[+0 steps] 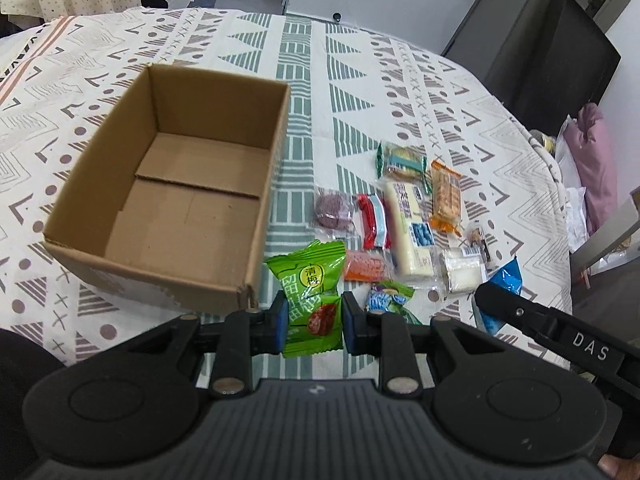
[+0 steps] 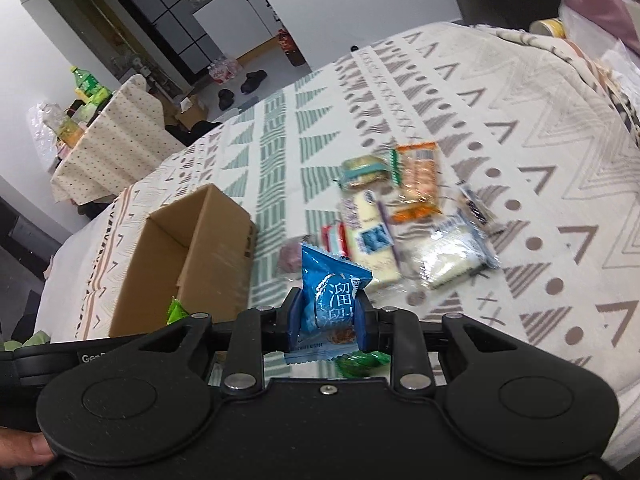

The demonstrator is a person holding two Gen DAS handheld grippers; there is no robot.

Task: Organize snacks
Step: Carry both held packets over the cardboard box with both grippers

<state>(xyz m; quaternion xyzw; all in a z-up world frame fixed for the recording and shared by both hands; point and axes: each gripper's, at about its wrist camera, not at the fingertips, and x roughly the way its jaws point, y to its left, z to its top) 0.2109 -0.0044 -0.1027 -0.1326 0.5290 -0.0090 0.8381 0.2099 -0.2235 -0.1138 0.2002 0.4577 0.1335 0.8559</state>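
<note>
My left gripper (image 1: 313,318) is shut on a green snack packet (image 1: 310,296), held just right of the near corner of an open cardboard box (image 1: 120,140) with nothing inside. My right gripper (image 2: 329,314) is shut on a blue snack packet (image 2: 330,296), lifted above the cloth; the same box (image 2: 216,248) lies to its left. Several more wrapped snacks lie in a cluster on the cloth: a long white bar (image 1: 408,224), an orange packet (image 1: 446,196), a purple cake (image 1: 333,210), a white packet (image 2: 452,254).
A patterned cloth (image 1: 360,80) covers the table. The right gripper's arm (image 1: 552,328) reaches in at lower right of the left wrist view. A small green candy (image 2: 360,362) lies under the right gripper. A dark cabinet (image 1: 552,52) and a pink bag (image 1: 596,160) stand beyond the right edge.
</note>
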